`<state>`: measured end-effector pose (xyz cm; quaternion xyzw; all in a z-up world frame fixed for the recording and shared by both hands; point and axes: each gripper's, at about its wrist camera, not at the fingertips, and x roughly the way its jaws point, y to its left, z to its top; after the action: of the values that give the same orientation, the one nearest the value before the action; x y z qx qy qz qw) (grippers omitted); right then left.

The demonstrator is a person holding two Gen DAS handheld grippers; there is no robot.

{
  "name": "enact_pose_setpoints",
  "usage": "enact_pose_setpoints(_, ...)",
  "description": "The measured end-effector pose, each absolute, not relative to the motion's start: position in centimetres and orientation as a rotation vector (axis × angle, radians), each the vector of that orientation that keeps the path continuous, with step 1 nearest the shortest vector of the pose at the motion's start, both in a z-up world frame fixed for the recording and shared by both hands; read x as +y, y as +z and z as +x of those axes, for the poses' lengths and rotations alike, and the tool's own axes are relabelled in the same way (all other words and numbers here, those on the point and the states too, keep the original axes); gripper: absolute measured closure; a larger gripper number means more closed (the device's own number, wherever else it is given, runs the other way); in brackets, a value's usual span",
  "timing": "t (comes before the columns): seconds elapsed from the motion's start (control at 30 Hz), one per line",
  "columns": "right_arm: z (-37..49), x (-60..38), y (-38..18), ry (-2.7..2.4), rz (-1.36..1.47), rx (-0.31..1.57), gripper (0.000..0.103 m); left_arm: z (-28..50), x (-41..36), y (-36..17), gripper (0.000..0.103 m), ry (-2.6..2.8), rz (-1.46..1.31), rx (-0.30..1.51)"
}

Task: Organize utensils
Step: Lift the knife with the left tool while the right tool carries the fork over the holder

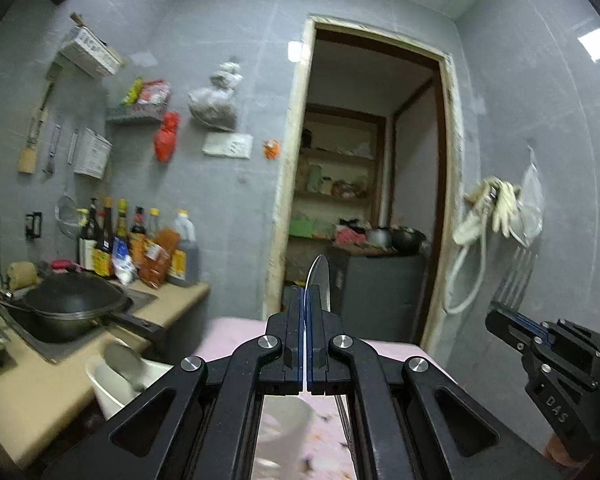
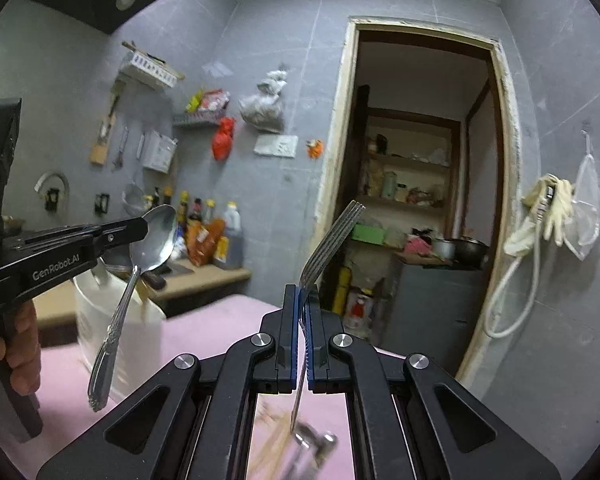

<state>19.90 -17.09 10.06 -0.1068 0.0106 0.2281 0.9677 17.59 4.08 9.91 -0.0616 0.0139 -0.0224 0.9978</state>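
Note:
My left gripper (image 1: 305, 300) is shut on a silver spoon (image 1: 319, 280), seen edge-on, bowl up. In the right wrist view the left gripper (image 2: 140, 229) holds that spoon (image 2: 154, 240) by its neck, handle hanging down over a white utensil holder (image 2: 100, 320). My right gripper (image 2: 302, 300) is shut on a silver fork (image 2: 332, 240), tines pointing up. In the left wrist view the right gripper (image 1: 496, 316) and fork (image 1: 516, 276) are at the right. The white holder (image 1: 112, 384) sits low left with another spoon inside. More utensils (image 2: 312, 440) lie blurred on the pink table below.
A pink table (image 2: 204, 328) lies below both grippers. A beige counter (image 1: 32, 388) at the left holds a black wok (image 1: 72, 304) and sauce bottles (image 1: 140, 244). An open doorway (image 1: 372, 184) is ahead. Gloves and a hose (image 1: 488, 216) hang on the right wall.

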Motion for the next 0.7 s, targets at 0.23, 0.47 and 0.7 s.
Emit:
enact_pose_setpoints(0.23, 20.2, -13.0, 12.6, 0.592, -0.141, -0.003, 0.103, 17.3, 10.0, 12.5, 0.103, 0.084, -0.107, -0.041)
enact_pose_setpoints(0.47, 20.9, -8.5, 13.6, 0.666, -0.110, -0.029, 0.103, 18.3, 15.1, 12.2, 0.103, 0.197, -0.106, -0.064)
enact_pose_setpoints(0.7, 22.8, -5.5, 11.3, 0.676, -0.123, 0.020, 0.103, 20.4, 18.8, 9.8, 0.103, 0.251, -0.154, -0.032)
